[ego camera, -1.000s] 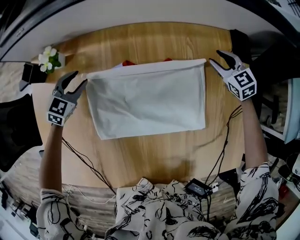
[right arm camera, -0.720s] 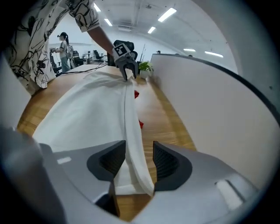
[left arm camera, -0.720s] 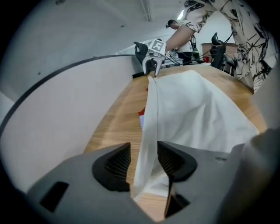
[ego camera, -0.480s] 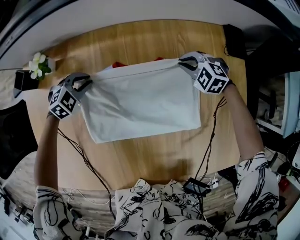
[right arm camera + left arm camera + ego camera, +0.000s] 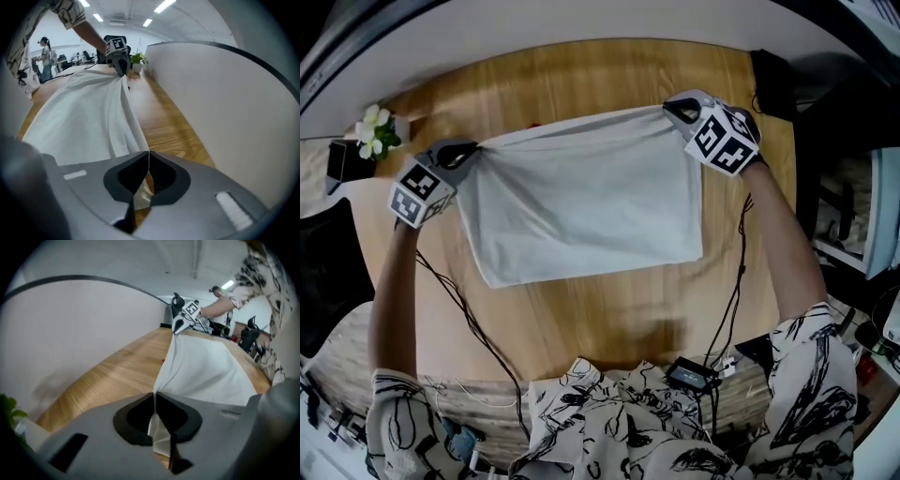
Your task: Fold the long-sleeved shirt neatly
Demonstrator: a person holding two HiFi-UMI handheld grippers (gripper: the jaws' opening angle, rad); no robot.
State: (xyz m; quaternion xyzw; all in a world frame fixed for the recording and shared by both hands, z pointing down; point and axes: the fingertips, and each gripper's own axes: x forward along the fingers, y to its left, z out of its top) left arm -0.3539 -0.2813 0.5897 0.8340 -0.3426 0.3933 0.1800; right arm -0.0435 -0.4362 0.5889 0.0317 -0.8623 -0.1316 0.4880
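Wooden table (image 5: pixel 581 309) fills the middle of the head view. At frame centre on it lies the white shirt (image 5: pixel 581 206), a flat rectangle with no sleeves showing, so the sleeve folds appear to be done. Its upper edge runs taut between two corners. At the upper-left corner the left gripper (image 5: pixel 461 152) is closing its jaws, with fabric pinched between them. At the upper-right corner the right gripper (image 5: pixel 680 108) is clamped tight on fabric. Remaining, by judgement: bring the upper edge down onto the lower edge, then flatten. A potted flower (image 5: pixel 375 131) stands at upper left.
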